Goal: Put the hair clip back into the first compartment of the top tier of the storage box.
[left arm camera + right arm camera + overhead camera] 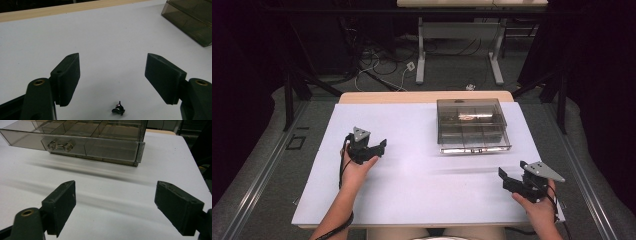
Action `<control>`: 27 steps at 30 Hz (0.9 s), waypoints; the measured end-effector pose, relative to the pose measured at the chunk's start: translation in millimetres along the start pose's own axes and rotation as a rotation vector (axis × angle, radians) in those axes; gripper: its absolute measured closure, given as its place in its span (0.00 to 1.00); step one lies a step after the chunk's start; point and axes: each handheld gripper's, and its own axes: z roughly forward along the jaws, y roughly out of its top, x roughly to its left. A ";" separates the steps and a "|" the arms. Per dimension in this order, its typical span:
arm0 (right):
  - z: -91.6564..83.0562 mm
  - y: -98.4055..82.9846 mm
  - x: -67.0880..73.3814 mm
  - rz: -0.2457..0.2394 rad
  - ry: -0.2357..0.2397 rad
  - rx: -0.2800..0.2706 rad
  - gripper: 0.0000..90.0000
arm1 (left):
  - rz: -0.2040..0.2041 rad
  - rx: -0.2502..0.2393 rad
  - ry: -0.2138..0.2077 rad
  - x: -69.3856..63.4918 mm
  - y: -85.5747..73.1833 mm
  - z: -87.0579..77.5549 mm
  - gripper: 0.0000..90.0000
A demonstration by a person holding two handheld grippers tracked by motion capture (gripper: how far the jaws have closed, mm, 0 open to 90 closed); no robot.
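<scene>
Smoky clear box (pixel 471 125) on far right half of white desk (pixel 412 195); its drawer (pixel 75 143) pulled out toward the near edge, twin-knob handle (pixel 60 146) on the front panel. Something orange-brown inside the rear compartment, too blurred to name.

Tiny dark object (pixel 118 109) on desk, just ahead of left claw (pixel 371 147), between the jaw lines in the left gripper view. Kind not clear.

Likely step: approach to drawer. To do well: bring right claw (pixel 512 181) straight at the front panel, level with the handle, jaws bracketing both knobs before closing; push or pull along the drawer's run, not sideways, since a light box may slide. Steadying the box with the other claw advisable.

Left claw: jaws wide apart, nothing between pads, nothing touched; low over desk, well left of box.

Right claw: jaws wide apart, empty, touching nothing; near front right corner of desk, pointed at the drawer front, still apart from it.
</scene>
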 end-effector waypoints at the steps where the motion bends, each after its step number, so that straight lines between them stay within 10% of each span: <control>1: -0.5 0.1 0.0 -0.001 0.000 0.006 0.19 | -0.003 0.002 -0.003 0.2 -0.5 0.2 0.32; 27: 0.0 0.5 -2.0 -0.014 0.011 0.033 0.20 | -0.093 0.121 -0.076 7.8 -17.9 8.7 0.55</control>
